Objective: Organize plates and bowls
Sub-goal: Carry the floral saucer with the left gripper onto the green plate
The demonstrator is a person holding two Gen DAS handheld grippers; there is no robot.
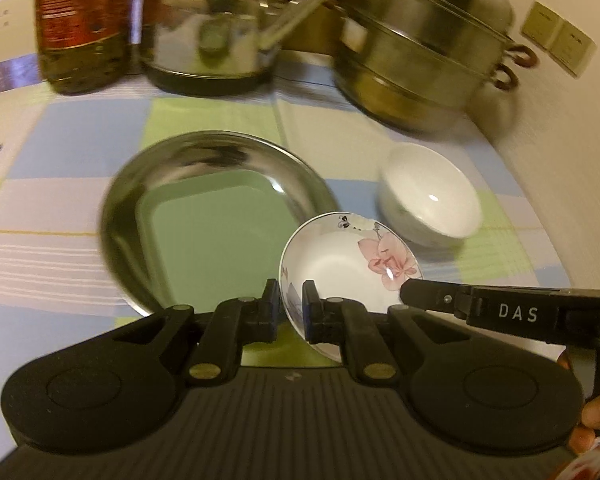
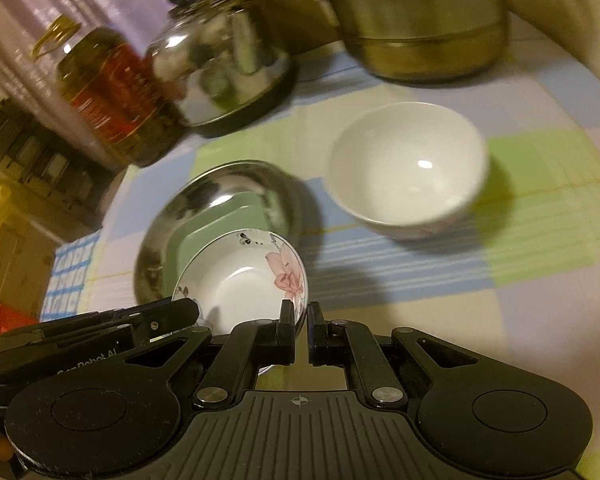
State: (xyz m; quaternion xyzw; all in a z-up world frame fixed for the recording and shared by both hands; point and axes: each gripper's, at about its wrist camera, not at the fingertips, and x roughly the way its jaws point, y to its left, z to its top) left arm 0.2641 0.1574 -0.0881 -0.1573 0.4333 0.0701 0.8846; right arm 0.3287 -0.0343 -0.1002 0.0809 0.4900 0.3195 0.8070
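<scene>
Both grippers clamp the same small white ceramic dish with a pink flower print (image 1: 350, 264), holding it above the desk, which is covered by a checked cloth of blue, green and cream (image 1: 80, 184). The left gripper (image 1: 291, 306) has its fingers (image 1: 271, 300) nearly together, pinching the dish's near rim between them. The right gripper (image 2: 298, 330) reaches the dish from the opposite side; its fingers (image 2: 287, 320) stand closed on the rim by the flower, with only a thin slot between them.

Below and behind the dish lies a round stainless-steel plate (image 1: 204, 184) with a pale green square tray (image 1: 220, 248) in it. A plain white ceramic bowl (image 2: 408, 168) stands upright on the cloth, apart from the plate. At the back stand a shiny steel kettle (image 1: 212, 28), a stacked steel steamer pot (image 1: 424, 48) and a red-labelled oil bottle (image 1: 80, 24).
</scene>
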